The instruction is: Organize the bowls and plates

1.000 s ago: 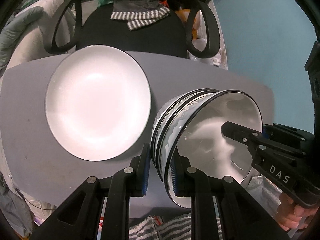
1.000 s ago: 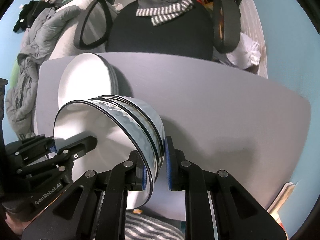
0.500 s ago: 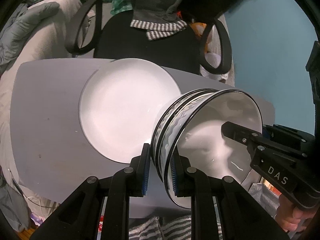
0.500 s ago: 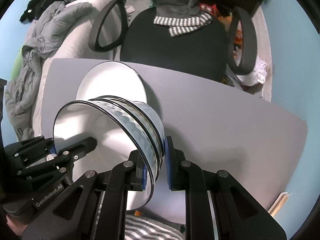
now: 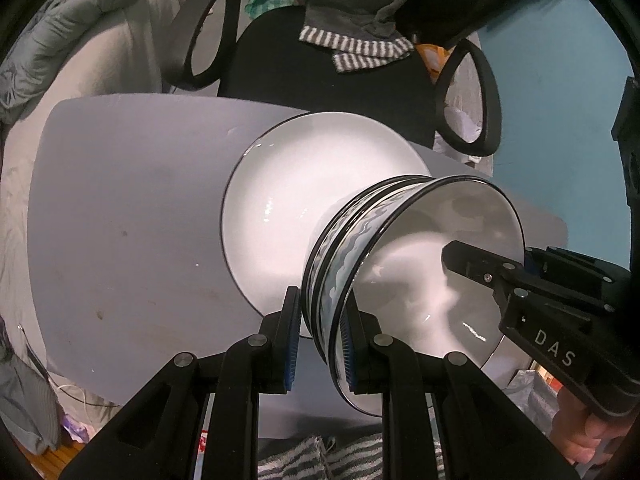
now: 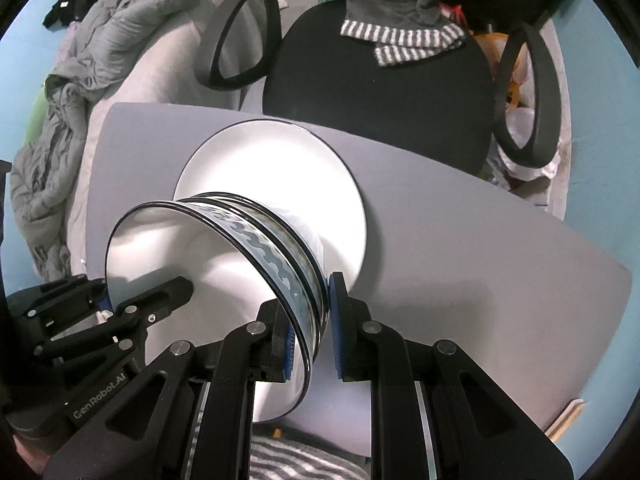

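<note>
Nested wave-banded bowls [image 5: 404,256] now over white plate [image 5: 296,192], both grippers' fingers [image 5: 291,336] clamped on rims.

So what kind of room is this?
Probably a bedroom or home study: a grey table with a white plate, a black office chair, and rumpled bedding behind.

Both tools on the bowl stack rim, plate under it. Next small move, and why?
Probably lower it straight down: the bowl stack, gripped at opposite rims by the left tool and right tool, sits over the white plate.
</note>
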Tool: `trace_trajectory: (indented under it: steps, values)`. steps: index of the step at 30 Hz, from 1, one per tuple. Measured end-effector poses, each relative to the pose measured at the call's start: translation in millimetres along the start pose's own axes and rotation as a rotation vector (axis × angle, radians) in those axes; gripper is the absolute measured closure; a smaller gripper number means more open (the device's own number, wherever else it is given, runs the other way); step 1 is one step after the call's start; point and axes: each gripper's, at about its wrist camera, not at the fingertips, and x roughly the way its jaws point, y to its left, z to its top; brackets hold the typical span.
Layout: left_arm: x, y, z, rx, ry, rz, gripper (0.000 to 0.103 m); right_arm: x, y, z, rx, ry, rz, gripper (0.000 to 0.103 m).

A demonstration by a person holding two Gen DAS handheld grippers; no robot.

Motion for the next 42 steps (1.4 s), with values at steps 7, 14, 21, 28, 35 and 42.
trace_trajectory:
  steps: [7, 14, 21, 28, 35, 42]
  values:
    - [8, 11, 11, 0.009, 0.024, 0.004, 0.086, 14, 6, 10, 0.024, 0.028, -0.006, 0.087]
    - [14, 19, 19, 0.0, 0.035, -0.012, 0.086, 22, 8, 16, 0.039, 0.038, -0.018, 0.087]
    - [12, 16, 17, 0.023, 0.024, 0.005, 0.085, 25, 11, 19, 0.042, 0.034, -0.035, 0.087]
    - [12, 16, 15, 0.035, 0.003, 0.008, 0.085, 26, 10, 18, 0.037, 0.031, -0.039, 0.086]
    - [5, 16, 10, 0.027, -0.054, 0.026, 0.076, 25, 16, 14, 0.018, 0.003, -0.029, 0.063]
    - [-20, 15, 8, 0.042, -0.161, 0.062, 0.058, 7, 10, 9, 0.042, -0.068, -0.057, 0.044]
